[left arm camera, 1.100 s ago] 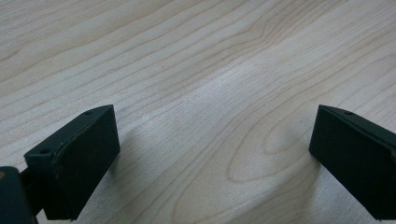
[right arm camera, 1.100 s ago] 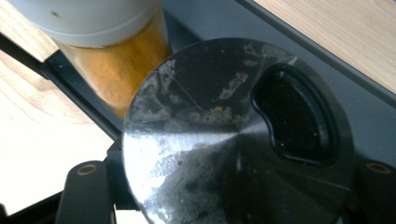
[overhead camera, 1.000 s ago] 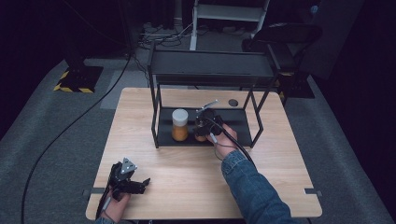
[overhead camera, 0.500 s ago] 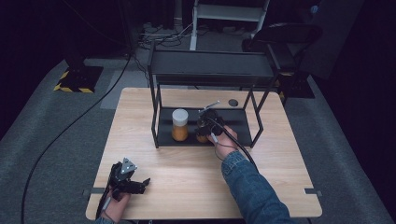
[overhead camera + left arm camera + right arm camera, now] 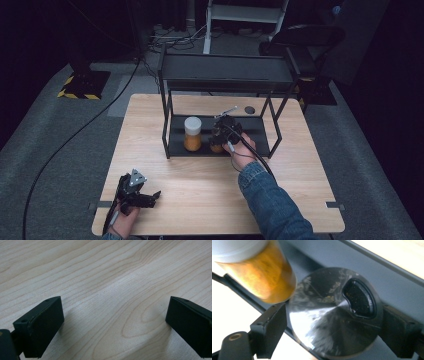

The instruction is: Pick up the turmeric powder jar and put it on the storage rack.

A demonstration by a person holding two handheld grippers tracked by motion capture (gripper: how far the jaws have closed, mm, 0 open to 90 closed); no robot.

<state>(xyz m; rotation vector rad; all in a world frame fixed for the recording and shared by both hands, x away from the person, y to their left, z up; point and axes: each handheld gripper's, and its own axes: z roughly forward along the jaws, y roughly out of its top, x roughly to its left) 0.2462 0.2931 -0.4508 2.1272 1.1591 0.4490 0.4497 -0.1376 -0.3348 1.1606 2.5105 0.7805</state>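
Two spice jars stood on the rack's [image 5: 172,131] lower shelf. The right gripper [image 5: 223,134], jaws just opened, straddled the dark-lidded jar [image 5: 332,312], apparently set down; withdrawal remained. The left gripper [image 5: 142,196] rested open on the worktop [image 5: 200,180].

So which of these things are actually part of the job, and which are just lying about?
In the job:
right gripper, jaws just opening, with the metal-lidded jar between them
white-lidded jar
black rack

Lying about:
left gripper, open over the table
dark disc behind the rack
black chair
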